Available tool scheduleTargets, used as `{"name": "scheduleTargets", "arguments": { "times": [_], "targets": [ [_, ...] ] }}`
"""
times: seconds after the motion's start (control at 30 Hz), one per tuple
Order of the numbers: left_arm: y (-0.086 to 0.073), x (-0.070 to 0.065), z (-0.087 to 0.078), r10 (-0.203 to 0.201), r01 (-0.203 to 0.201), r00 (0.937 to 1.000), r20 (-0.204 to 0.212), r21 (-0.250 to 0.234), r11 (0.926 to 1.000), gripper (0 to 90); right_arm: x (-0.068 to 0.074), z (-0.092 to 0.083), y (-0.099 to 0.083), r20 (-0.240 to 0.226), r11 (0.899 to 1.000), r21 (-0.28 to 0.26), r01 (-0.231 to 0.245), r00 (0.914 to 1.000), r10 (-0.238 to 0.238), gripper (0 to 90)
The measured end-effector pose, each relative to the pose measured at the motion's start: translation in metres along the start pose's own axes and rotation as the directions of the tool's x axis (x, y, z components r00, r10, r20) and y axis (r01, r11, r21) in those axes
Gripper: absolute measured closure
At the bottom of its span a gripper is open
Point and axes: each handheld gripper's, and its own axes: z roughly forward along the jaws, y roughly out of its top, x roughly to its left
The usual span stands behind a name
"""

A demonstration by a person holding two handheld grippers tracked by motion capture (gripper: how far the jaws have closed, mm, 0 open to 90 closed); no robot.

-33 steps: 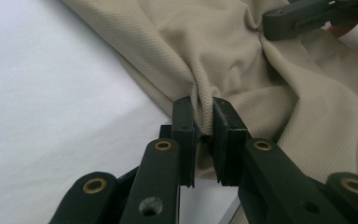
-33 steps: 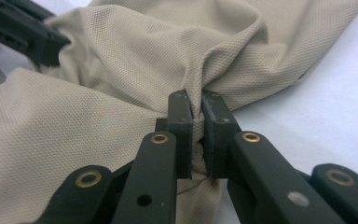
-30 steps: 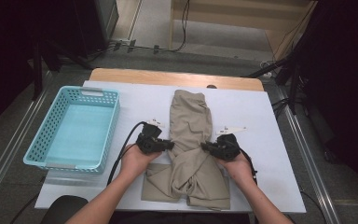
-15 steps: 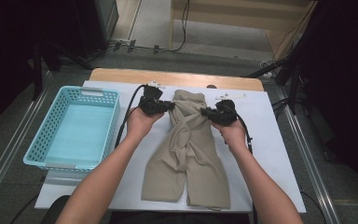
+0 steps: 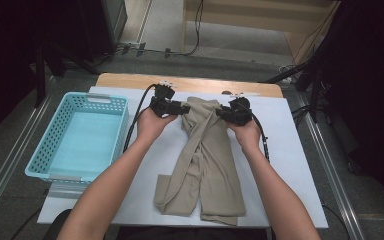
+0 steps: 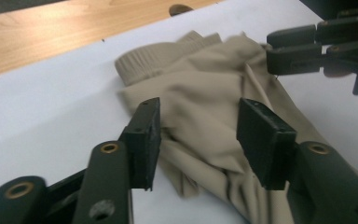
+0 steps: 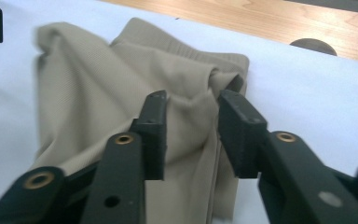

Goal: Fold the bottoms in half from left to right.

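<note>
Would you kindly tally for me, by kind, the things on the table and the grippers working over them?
Beige trousers: 1
Light blue basket: 1
Grippers: 2, the left gripper and the right gripper, both with jaws just opened, cloth lying between them unpressed
Total: 4

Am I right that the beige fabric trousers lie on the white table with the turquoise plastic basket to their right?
Not quite: in the high view the turquoise plastic basket stands left of the beige fabric trousers, which do lie on the white table.
</note>
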Motion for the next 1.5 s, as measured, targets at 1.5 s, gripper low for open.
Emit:
{"name": "scheduleTargets", "arguments": {
  "times": [1.5],
  "targets": [
    [-0.134,-0.096,-0.016,0.094,-0.107,0.9908,0.098,0.148,0.9831,63.1,0.112,-0.092,-0.157,-0.261,0.969,0.054,0.24,0.9403,-0.218,55.3]
  ]
}}
